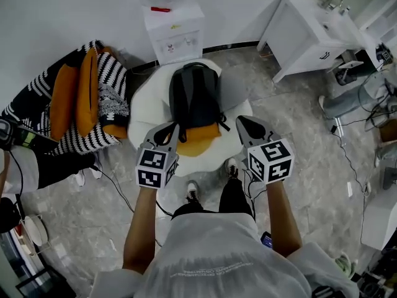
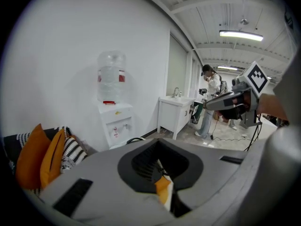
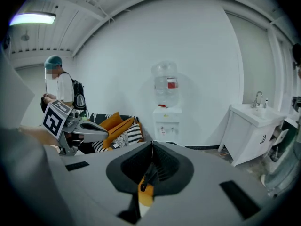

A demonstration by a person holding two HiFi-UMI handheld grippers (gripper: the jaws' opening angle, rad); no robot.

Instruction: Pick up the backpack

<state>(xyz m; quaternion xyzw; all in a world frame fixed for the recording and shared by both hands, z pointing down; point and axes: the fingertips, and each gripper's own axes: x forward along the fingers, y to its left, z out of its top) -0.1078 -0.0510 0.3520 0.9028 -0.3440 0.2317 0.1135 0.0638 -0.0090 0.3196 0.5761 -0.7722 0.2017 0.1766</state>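
The dark backpack (image 1: 194,95) sits on a white chair (image 1: 144,104). Its top is toward the chair's back edge, and its bottom rests on an orange cushion (image 1: 200,139) at the chair's front edge.

The person stands right at that front edge with a gripper in each hand. The left gripper (image 1: 166,132) is over the cushion's left end, close to the backpack's lower left corner. The right gripper (image 1: 249,128) is just off the lower right corner. Whether either tip touches the bag I cannot tell.

Both pairs of jaws are pressed together with nothing held between them.

A water cooler (image 1: 174,31) stands at the wall behind the chair. A couch with striped and orange pillows (image 1: 87,98) is to its left, and a white sink cabinet (image 1: 304,39) is to its right.
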